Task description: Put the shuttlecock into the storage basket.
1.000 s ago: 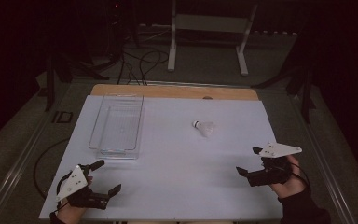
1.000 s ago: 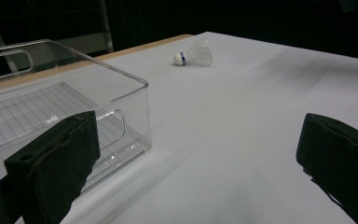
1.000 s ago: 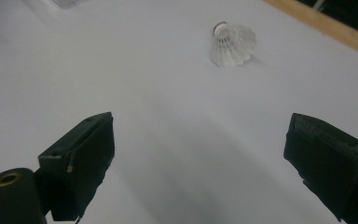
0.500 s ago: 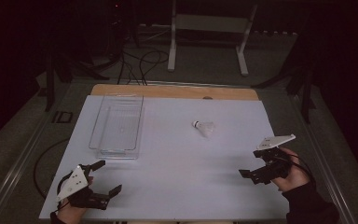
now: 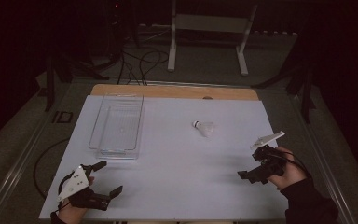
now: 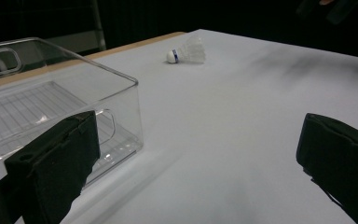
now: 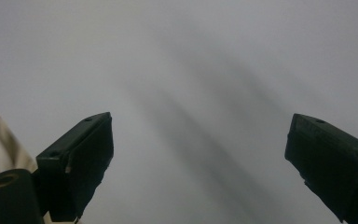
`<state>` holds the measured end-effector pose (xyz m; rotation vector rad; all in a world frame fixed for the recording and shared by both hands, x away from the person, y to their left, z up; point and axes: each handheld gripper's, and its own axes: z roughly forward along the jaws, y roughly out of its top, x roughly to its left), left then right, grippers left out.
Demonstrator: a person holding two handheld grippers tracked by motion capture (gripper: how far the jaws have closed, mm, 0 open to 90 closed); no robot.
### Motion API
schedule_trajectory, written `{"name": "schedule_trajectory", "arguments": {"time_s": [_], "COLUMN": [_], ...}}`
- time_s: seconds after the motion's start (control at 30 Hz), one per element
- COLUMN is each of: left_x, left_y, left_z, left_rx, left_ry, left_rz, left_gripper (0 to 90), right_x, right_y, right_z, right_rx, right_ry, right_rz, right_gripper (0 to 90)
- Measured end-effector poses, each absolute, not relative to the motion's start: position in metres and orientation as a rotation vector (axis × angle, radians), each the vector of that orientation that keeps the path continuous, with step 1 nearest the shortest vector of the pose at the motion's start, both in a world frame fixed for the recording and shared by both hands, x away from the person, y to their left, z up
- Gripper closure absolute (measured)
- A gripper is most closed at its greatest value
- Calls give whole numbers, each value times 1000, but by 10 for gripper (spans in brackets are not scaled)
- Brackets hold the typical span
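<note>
Over the white table [image 5: 177,158], both the left gripper [image 5: 103,178] and right gripper [image 5: 251,162] gape wide, holding nothing; the shuttlecock [image 5: 204,128] lies beyond them, beside the clear bin [image 5: 117,123].

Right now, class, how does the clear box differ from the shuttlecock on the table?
The clear box is see-through, long and far bigger; the shuttlecock is white, small and solid-looking. The box stands upright and empty, while the shuttlecock lies on its side. The box sits left, the shuttlecock right. Both rest untouched on the white table.
</note>
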<state>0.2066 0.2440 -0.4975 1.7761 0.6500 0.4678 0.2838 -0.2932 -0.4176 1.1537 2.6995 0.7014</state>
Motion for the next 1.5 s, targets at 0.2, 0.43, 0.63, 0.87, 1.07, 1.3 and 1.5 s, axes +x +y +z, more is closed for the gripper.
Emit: {"name": "schedule_trajectory", "arguments": {"time_s": [0.2,0.43,0.63,0.87,1.07,1.3,1.5], "left_x": [207,207,207,207,207,207,207], "left_y": [244,244,244,243,243,240,241], "left_z": [-498,-498,-498,-498,-499,-500,-500], "left_rx": [1773,1771,1772,1781,1788,1800,1795], "left_ry": [653,653,655,653,652,656,657], "left_rz": [471,470,466,467,467,457,453], "left_gripper": [1,1,1,1,1,1,1], "right_x": [291,300,305,310,315,324,331], "right_y": [-290,-286,-282,-276,-270,-262,-255], "right_z": [-425,-431,-434,-438,-441,-443,-443], "right_rx": [1205,1267,1301,1315,1316,1325,1303], "right_ry": [2717,2767,2798,2820,2821,2812,2815], "right_rz": [661,548,506,408,413,395,390], "right_gripper": [80,80,80,80,80,80,80]}}
